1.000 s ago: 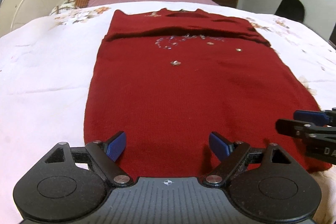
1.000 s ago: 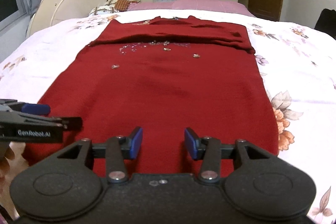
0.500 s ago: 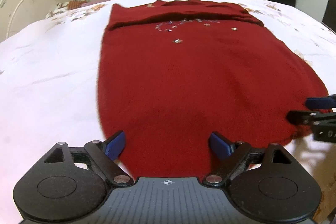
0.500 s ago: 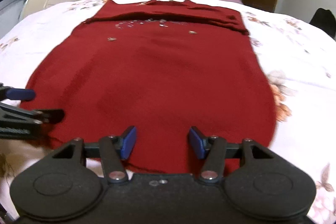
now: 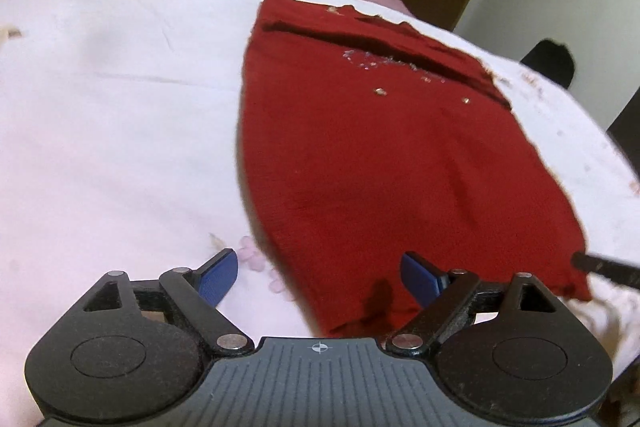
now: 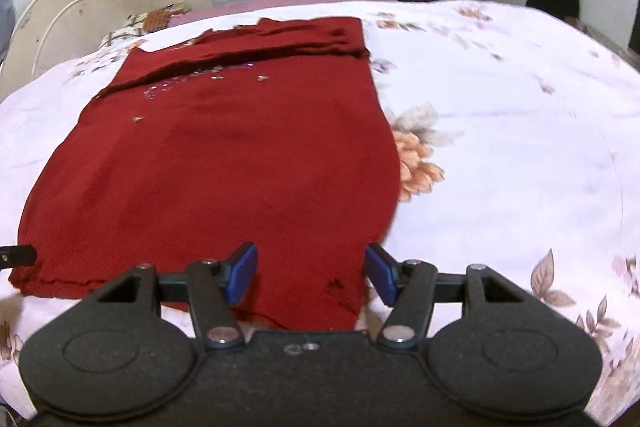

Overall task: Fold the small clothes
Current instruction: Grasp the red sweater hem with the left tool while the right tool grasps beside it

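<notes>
Left wrist view first: my left gripper point(image 5: 316, 277) sits released, its blue pads wide apart, straddling the near left corner of the dark red knit sweater with small sequins on the chest point(image 5: 384, 155). That sweater lies flat on the bed's pale floral sheet point(image 5: 120, 131), hem toward me, sleeves folded across the top. I see the hem corner running between the pads, but I can't tell whether either pad touches the knit.

Right wrist view: my right gripper point(image 6: 310, 273) is likewise released, jaws spread over the near right corner of the sweater point(image 6: 224, 167), hem just under the fingers point(image 6: 242, 271). The tip of the other gripper pokes in at the far left edge.

Risks as I read them. One: if I close too high, the pads pinch air or just the top layer, and the back panel stays behind when I lift, giving a lopsided fold. Two: close too deep and I grab the sheet point(image 6: 500, 131) along with the knit, dragging bedding up. Three: the left corner looks bunched and a bit curled near the hem, so the grip there may slip on a thick roll of fabric. Four: uneven lifting between my two hands would skew the hem and spill those folded sleeves open at the top.
</notes>
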The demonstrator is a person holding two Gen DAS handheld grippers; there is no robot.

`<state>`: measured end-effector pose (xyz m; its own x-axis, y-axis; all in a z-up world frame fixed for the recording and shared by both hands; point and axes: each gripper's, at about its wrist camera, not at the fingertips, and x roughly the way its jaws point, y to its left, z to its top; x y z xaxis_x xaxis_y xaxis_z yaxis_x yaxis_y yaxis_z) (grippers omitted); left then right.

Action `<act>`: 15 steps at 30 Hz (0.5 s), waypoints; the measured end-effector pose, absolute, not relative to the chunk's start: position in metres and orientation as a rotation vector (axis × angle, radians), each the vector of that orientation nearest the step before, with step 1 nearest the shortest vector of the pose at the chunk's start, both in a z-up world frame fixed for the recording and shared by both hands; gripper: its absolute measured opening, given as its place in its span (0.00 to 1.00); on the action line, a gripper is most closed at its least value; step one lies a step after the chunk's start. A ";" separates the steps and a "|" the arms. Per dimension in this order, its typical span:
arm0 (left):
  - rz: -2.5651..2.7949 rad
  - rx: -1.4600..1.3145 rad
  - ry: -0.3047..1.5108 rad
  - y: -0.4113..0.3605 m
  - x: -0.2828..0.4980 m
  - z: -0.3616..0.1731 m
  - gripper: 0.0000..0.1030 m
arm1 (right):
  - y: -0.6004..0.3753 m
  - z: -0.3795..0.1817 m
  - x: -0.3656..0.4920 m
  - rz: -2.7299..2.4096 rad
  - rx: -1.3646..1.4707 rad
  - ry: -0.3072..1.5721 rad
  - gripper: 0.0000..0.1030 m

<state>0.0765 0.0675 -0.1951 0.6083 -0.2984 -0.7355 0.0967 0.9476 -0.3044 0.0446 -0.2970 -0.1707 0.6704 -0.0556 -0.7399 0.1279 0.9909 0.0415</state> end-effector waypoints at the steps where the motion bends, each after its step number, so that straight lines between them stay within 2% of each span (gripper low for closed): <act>1: -0.240 -0.278 0.889 0.070 0.077 -0.196 0.85 | -0.299 -0.173 0.046 -0.108 0.095 0.833 0.57; 4: -0.239 -0.350 0.892 0.071 0.082 -0.199 0.84 | -0.308 -0.179 0.051 -0.125 0.122 0.838 0.56; 5: -0.234 -0.371 0.894 0.071 0.084 -0.200 0.80 | -0.314 -0.181 0.054 -0.127 0.145 0.844 0.56; 6: -0.253 -0.393 0.903 0.072 0.087 -0.201 0.39 | -0.318 -0.183 0.056 -0.126 0.173 0.849 0.55; 7: -0.270 -0.426 0.962 0.072 0.095 -0.207 0.07 | -0.322 -0.185 0.057 -0.127 0.203 0.855 0.53; 9: -0.264 -0.486 0.994 0.073 0.101 -0.216 0.07 | -0.331 -0.189 0.062 -0.123 0.249 0.865 0.51; 12: -0.275 -0.504 0.994 0.068 0.105 -0.218 0.07 | -0.342 -0.187 0.065 -0.105 0.289 0.883 0.41; 15: -0.304 -0.476 1.005 0.062 0.108 -0.217 0.07 | -0.353 -0.187 0.065 -0.079 0.361 0.902 0.40</act>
<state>0.1079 0.0622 -0.2172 0.5070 -0.4544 -0.7325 0.0269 0.8577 -0.5134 0.0652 -0.3532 -0.1874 0.6215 0.0835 -0.7789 0.2170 0.9370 0.2736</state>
